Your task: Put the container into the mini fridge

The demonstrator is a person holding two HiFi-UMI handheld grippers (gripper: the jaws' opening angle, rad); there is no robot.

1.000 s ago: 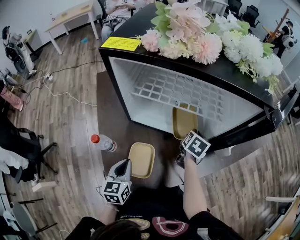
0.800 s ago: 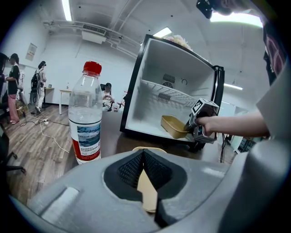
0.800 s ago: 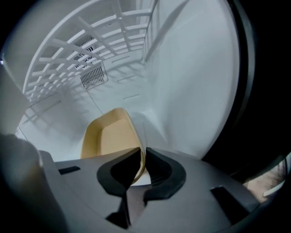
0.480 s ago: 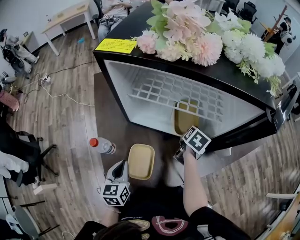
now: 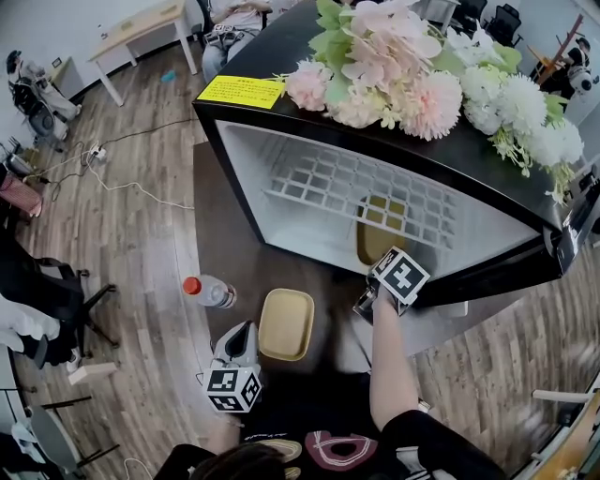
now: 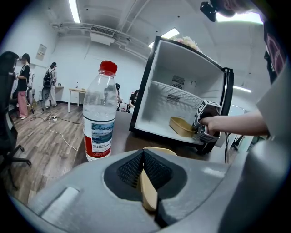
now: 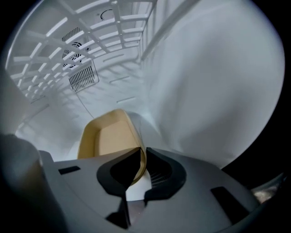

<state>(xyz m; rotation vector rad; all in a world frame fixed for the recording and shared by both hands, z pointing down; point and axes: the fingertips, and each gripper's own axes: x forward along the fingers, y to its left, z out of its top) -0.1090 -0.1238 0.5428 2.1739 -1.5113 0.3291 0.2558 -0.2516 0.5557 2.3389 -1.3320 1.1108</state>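
Currently the right hand-held gripper (image 7: 143, 157) is clamped on the near rim of the tan container (image 7: 107, 136), which lies directly ahead on the mini fridge (image 5: 258, 178) floor, long axis toward the far wall; the left hand-held gripper (image 6: 148, 182) pinches the rim of a second container (image 5: 284, 323) on the bench (image 5: 234, 253).

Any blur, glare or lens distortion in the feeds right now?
Head view: sharp, but wide-angle bending bows the mini fridge edges. Left gripper view: fisheye with dark corners, water bottle crisp, ceiling lights blown out. Right gripper view: fridge wall washed white, tan container slightly soft.
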